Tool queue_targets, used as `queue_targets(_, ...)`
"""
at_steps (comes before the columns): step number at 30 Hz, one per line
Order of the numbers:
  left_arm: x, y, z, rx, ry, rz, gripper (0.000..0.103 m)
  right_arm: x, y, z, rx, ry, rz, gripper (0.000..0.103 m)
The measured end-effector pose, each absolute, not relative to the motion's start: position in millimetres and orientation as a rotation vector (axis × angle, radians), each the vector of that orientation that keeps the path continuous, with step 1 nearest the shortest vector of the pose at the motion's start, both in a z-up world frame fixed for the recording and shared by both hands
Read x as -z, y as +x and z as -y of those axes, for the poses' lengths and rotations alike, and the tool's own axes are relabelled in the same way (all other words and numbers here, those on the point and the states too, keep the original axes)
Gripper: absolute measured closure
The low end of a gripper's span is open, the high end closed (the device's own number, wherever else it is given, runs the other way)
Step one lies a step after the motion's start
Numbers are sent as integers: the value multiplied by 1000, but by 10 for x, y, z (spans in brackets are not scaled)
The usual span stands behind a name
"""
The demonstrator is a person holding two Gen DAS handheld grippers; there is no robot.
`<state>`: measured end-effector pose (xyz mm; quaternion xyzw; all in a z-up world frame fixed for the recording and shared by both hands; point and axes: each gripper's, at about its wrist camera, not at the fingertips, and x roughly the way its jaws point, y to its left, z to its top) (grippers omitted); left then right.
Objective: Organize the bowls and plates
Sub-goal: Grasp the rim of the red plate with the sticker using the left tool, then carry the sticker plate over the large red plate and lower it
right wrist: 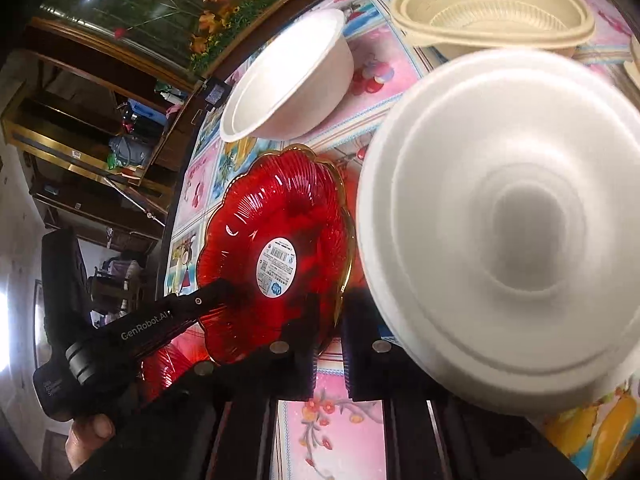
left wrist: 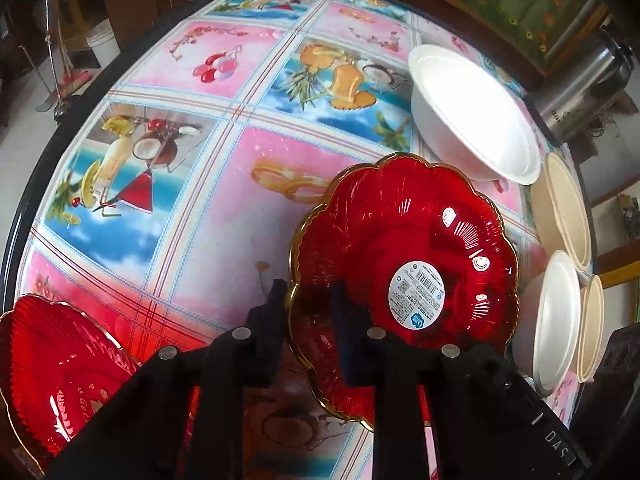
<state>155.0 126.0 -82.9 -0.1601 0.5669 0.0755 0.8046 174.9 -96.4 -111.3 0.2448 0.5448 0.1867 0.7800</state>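
A scalloped red glass plate (left wrist: 404,256) with a gold edge and a round white sticker is tilted above the fruit-print tablecloth (left wrist: 224,184). My left gripper (left wrist: 308,292) is shut on its near rim, one finger on each side. In the right wrist view the same plate (right wrist: 276,240) is at centre, with the left gripper's body (right wrist: 140,332) reaching it. My right gripper (right wrist: 331,304) has its jaws close together beside a small white bowl (right wrist: 520,232). The bowl is blurred, covers the outer side of the right finger, and shows no rim between the pads.
A second red plate (left wrist: 52,368) lies at the near left. A large white bowl (left wrist: 472,116) and a beige bowl (left wrist: 568,212) stand at the far right, with another beige bowl (left wrist: 592,328) beside the small white one. A steel pot (left wrist: 580,92) stands off the table's right edge.
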Motion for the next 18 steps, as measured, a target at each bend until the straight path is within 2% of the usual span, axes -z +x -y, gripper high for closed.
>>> queue_targets(18, 91, 680, -1623, -177, -382, -981, 85, 373, 1109, 614, -521, 420, -1009, 93)
